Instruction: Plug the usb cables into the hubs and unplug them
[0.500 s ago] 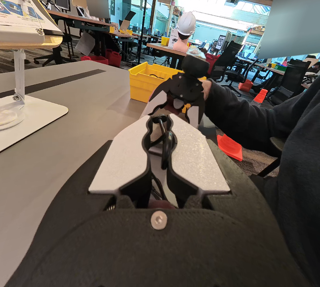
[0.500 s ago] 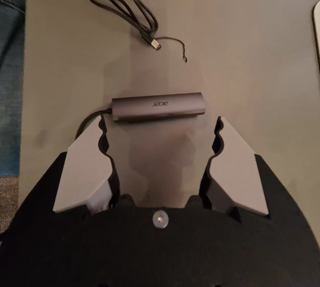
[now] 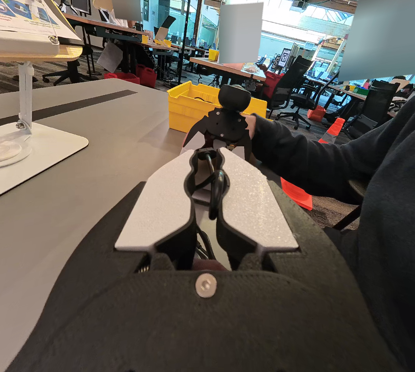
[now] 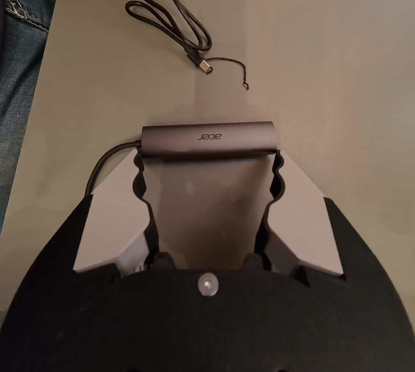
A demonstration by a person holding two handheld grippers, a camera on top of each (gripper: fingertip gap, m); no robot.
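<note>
1. Right gripper (image 4: 207,160): fingers spread wide, tips at either short end of the grey hub (image 4: 207,138), which lies crosswise on the surface (image 4: 314,69). Tips look to be touching or just short of the ends; can't tell if it's gripped yet.
2. Left gripper (image 3: 207,154): fingers nearly closed, pinching a black cable (image 3: 216,190) that loops between them; plug end not clearly visible.
3. Risk: tips sit only at the near corners, so closing may squirt the hub fwd or twist it. Hub's own lead (image 4: 101,172) runs just beside the left finger and could get caught.
4. Risk: cable held by its cord, not its plug, so the plug may droop and miss a port.
5. Around: second cable (image 4: 170,18) w/ bare plug and a thin thread (image 4: 233,65) lie beyond the hub, apart from it. White stand (image 3: 33,143) far left, yellow bin (image 3: 190,103) past the surface edge; neither is in the way.
</note>
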